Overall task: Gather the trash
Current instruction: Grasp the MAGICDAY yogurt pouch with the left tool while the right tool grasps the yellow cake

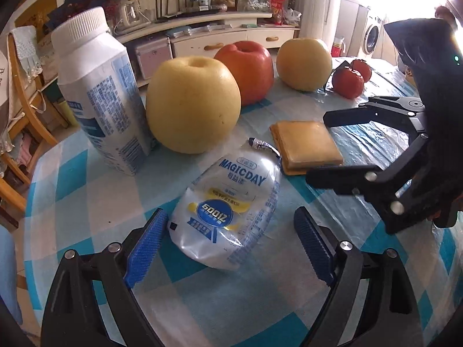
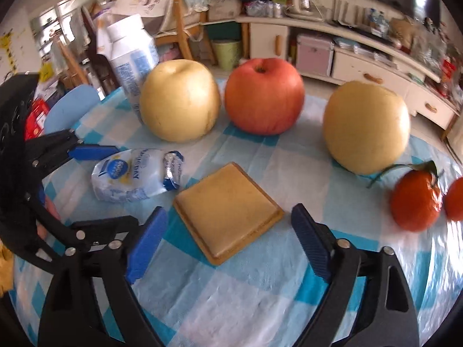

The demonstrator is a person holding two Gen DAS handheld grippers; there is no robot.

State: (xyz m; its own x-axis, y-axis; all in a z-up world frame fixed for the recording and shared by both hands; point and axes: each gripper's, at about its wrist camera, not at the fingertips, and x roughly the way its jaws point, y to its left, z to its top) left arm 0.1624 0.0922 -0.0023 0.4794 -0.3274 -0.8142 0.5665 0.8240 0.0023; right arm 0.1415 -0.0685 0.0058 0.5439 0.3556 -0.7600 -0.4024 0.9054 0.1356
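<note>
Left gripper (image 1: 231, 243) spread round pouch (image 1: 228, 211) (untouched); right gripper (image 2: 228, 240) spread — empty.

Two yellow pears (image 2: 179, 101), red apple (image 2: 264, 95) — perhaps tangerines (image 2: 416, 201) — checked tablecloth (image 2: 260, 289).

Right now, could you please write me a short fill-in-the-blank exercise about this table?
1. The crumpled pouch lies between the left gripper's ____ fingers.
2. Between the two yellow fruits stands one ____ apple.
3. The white bottle has its cap ____.
4. The flat square piece in front of the right gripper is ____ in colour.

Missing words: blue; red; on; yellow
</note>
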